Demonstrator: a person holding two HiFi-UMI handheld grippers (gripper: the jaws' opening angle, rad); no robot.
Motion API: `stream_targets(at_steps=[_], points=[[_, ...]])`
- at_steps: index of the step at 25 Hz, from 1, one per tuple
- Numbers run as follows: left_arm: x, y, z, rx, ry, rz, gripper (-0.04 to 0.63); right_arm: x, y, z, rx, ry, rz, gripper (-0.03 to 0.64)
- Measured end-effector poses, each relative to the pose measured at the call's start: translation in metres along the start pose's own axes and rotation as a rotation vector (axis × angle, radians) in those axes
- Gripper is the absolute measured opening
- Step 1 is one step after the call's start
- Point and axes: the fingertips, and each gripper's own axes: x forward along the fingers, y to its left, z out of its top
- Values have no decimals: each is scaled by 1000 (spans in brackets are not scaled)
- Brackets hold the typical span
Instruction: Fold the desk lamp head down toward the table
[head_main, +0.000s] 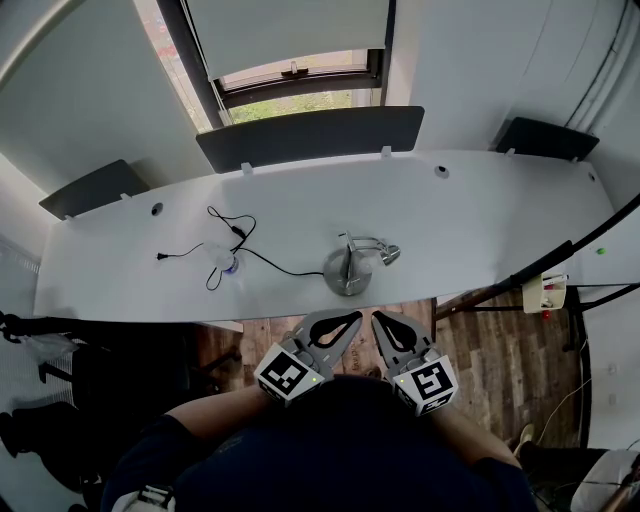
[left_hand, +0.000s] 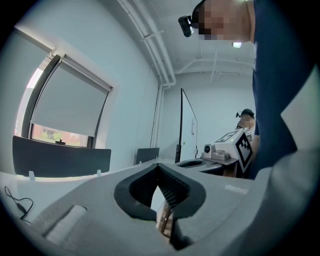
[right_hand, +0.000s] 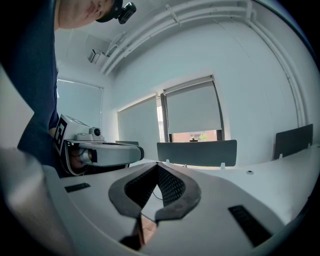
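The desk lamp stands near the front edge of the long white desk. It has a round silver base, a short stem, and a small silver head that leans to the right. Its black cable trails off to the left. Both grippers are held side by side close to my body, just short of the desk's front edge and below the lamp. My left gripper is shut with nothing in it. My right gripper is also shut and holds nothing. The lamp does not show in either gripper view.
A small white object lies by the loops of cable on the left of the desk. Dark divider panels line the desk's far edge below a window. To the right, beyond the desk, stands a white shelf over wooden floor.
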Motion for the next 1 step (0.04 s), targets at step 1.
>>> stream_targets(at_steps=[1], points=[[0,0,0,-3,0,2,5,0,0,0,0,0,0,9]])
